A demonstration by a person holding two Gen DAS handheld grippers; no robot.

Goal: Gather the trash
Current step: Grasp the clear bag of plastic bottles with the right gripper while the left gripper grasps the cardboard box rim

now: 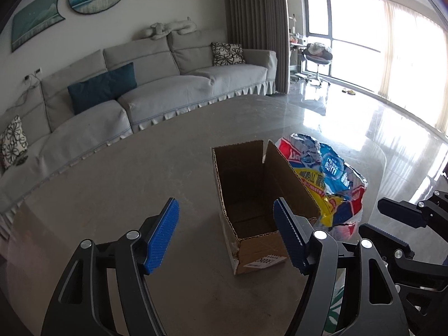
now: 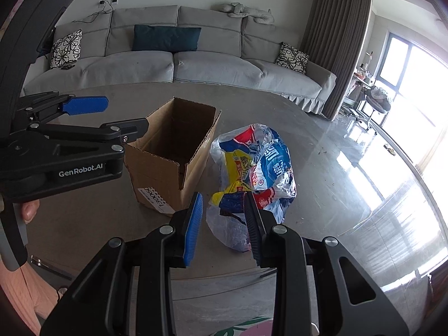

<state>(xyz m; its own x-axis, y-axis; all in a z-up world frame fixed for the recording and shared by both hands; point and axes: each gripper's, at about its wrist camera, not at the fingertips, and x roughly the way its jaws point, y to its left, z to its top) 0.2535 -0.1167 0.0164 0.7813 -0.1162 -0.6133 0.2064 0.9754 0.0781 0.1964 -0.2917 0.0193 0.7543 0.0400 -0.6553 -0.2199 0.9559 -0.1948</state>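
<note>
An open, empty cardboard box (image 1: 252,196) stands on the grey round table (image 1: 126,182); it also shows in the right wrist view (image 2: 173,151). A crumpled plastic bag of colourful wrappers (image 1: 330,179) lies right of the box, also in the right wrist view (image 2: 252,173). My left gripper (image 1: 224,224) is open, its right pad in front of the box's near wall. My right gripper (image 2: 222,212) is open, its fingertips either side of the bag's near end, not closed on it. The left gripper appears in the right wrist view (image 2: 123,114); the right gripper appears in the left wrist view (image 1: 386,218).
A grey sofa (image 2: 179,64) with cushions curves behind the table. A glossy floor (image 1: 350,106) stretches right toward bright windows and a chair (image 1: 317,56). The table's near edge (image 2: 224,277) is close below my right gripper.
</note>
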